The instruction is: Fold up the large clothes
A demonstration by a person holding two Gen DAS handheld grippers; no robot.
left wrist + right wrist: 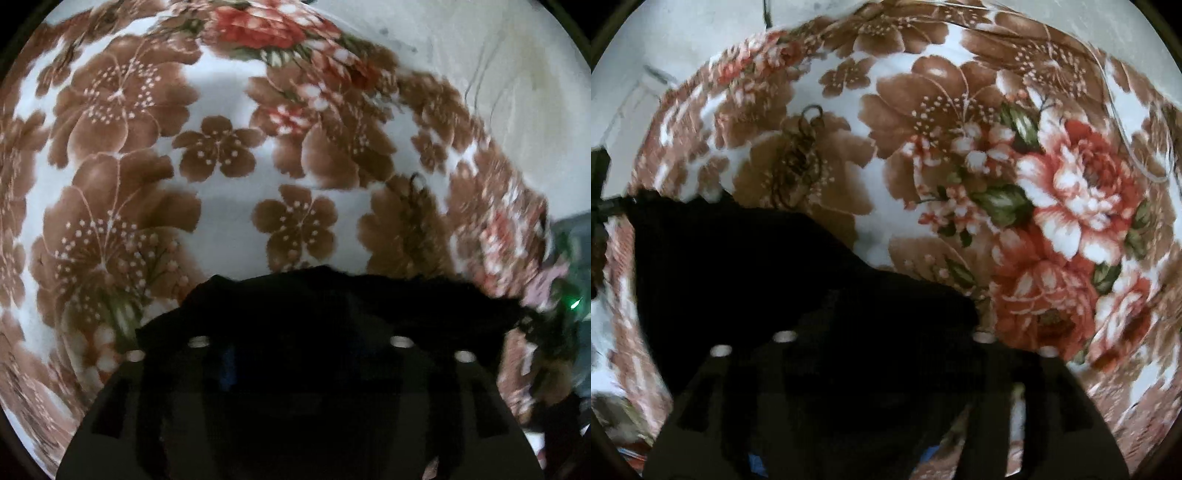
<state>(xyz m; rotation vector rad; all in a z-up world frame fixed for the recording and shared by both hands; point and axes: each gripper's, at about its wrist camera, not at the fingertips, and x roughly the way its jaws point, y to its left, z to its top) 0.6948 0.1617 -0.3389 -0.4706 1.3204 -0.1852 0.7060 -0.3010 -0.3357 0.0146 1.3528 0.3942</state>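
Note:
A black garment is bunched right in front of my left gripper and hides the fingertips. The same black garment spreads from my right gripper out to the left, stretched toward the far left edge. Both grippers look closed on the cloth, which is held above a white blanket printed with brown and red flowers. The blanket also fills the right wrist view. The fingers are dark and hard to tell apart from the cloth.
A tangle of dark thread or hair lies on the blanket; it also shows in the left wrist view. A pale wall is beyond the blanket. Dark green items sit at the right edge.

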